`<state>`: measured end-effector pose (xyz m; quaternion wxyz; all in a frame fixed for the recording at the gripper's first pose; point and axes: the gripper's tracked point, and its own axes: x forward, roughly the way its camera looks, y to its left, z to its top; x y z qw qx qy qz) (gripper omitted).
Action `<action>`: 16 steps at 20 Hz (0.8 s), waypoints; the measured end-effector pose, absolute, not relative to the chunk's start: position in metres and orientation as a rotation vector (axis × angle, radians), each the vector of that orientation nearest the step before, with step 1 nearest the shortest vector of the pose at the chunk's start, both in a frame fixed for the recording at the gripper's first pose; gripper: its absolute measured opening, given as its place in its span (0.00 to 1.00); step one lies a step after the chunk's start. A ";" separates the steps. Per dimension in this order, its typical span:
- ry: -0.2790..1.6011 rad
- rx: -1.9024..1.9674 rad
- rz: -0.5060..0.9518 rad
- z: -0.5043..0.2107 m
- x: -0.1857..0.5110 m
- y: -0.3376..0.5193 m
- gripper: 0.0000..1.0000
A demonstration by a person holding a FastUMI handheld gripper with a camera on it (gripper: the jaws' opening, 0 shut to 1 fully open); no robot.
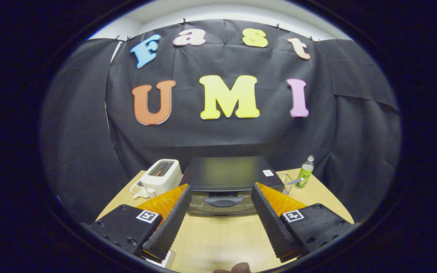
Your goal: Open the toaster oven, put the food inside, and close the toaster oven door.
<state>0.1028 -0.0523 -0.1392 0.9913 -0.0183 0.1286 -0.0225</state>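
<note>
The black toaster oven with a glass door and a dark curved handle (223, 184) sits on the pale wooden table (222, 235), its door closed, straight ahead of me and framed in the gap between my fingers. My gripper (221, 196) is spread wide, released, holding nothing; my fingertips reach toward the oven's front corners, though I cannot tell if they touch it. To the oven's left stands a white two-slot toaster (162, 175), with a small pale dish of food (139, 189) just in front of it. To the oven's right is a clear wire rack (286, 181), and beside that a clear plastic bottle of green liquid (305, 172), upright
</note>
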 end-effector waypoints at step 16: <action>0.014 -0.042 -0.038 -0.012 -0.033 -0.006 1.00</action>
